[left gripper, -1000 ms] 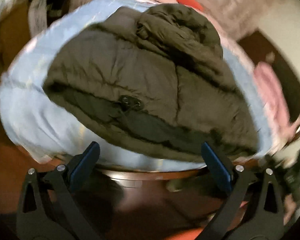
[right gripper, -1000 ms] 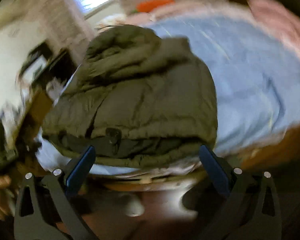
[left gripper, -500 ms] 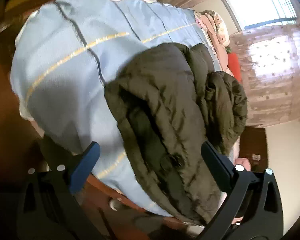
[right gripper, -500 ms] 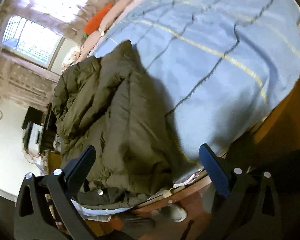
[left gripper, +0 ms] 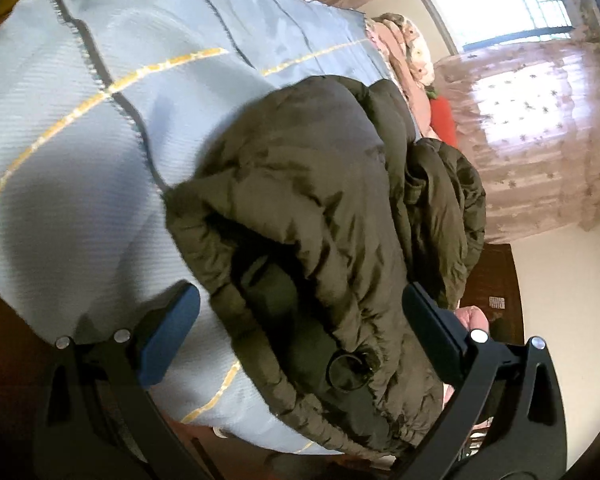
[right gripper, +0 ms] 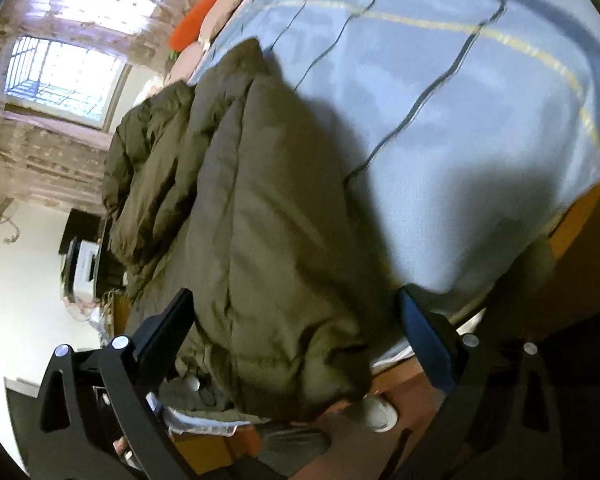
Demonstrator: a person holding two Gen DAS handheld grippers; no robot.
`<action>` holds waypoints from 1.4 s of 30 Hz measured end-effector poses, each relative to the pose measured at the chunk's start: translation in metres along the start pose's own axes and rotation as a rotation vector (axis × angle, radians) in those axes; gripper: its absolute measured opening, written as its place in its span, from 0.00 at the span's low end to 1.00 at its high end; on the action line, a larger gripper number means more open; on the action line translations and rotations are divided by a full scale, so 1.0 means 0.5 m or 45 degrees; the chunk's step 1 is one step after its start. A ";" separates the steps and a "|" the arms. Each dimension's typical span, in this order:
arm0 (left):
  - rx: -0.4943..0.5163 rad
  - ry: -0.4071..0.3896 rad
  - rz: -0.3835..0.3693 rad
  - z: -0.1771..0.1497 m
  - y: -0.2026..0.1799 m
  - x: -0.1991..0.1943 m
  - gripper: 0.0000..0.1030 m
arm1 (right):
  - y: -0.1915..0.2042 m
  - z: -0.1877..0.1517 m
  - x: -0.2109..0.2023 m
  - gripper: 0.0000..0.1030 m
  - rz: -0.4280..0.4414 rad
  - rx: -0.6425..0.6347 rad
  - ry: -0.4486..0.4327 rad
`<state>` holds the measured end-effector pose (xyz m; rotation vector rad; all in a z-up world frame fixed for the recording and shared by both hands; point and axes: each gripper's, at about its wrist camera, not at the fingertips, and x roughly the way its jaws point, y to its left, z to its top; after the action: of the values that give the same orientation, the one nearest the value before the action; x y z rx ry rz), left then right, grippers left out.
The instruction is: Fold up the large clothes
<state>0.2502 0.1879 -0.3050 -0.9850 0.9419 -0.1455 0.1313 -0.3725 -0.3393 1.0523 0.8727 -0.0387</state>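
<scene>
hung both claws wide, left claw point(left gripper: 300, 332) and right claw point(right gripper: 296, 332), empty over the folded jacket point(left gripper: 320, 208) (likely finished) on the bed point(left gripper: 80, 168).

Left gripper point(left gripper: 300, 330) and right gripper point(right gripper: 296, 330) both hang spread wide, fingers apparently gripping nothing.

Daylight pours through a curtained window point(left gripper: 532, 92), which is blown out to near white in both views. The jacket point(right gripper: 260, 220) throws a soft shadow across the blue bedspread point(right gripper: 460, 100). Fisheye bending curves the bed's edges, corners go black, and slight motion blur softens fabric detail.
</scene>
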 end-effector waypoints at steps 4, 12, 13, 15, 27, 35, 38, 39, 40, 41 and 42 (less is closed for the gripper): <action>0.065 0.035 0.004 -0.013 -0.017 0.023 0.98 | 0.023 -0.019 0.021 0.97 0.013 -0.050 0.023; 0.093 0.053 0.048 -0.020 -0.023 0.042 0.98 | 0.062 -0.045 0.058 0.88 0.050 -0.123 0.036; 0.091 0.052 0.050 -0.021 -0.025 0.043 0.98 | 0.071 -0.045 0.063 0.74 0.060 -0.136 0.043; 0.093 0.053 0.056 -0.021 -0.027 0.045 0.98 | 0.085 -0.048 0.068 0.48 0.082 -0.175 0.054; 0.066 0.051 0.061 -0.024 -0.023 0.059 0.98 | 0.117 -0.017 0.047 0.16 0.286 -0.093 0.032; -0.005 0.079 0.014 -0.022 -0.016 0.054 0.98 | 0.144 0.031 0.039 0.15 0.528 0.068 0.004; -0.042 0.097 -0.026 -0.023 -0.004 0.056 0.98 | 0.153 0.044 0.041 0.15 0.582 0.089 0.001; -0.059 0.100 -0.042 -0.023 0.001 0.055 0.98 | 0.159 0.051 0.044 0.15 0.605 0.099 0.003; -0.076 0.102 -0.058 -0.021 0.005 0.053 0.98 | 0.162 0.058 0.046 0.15 0.624 0.114 0.000; -0.112 0.107 -0.084 -0.021 0.011 0.050 0.98 | 0.159 0.063 0.041 0.15 0.638 0.123 -0.002; -0.154 0.112 -0.115 -0.022 0.017 0.046 0.98 | 0.161 0.070 0.043 0.15 0.659 0.137 -0.002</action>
<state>0.2540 0.1742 -0.3279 -1.1406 0.9960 -0.2110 0.2006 -0.3490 -0.2865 1.3522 0.5796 0.3512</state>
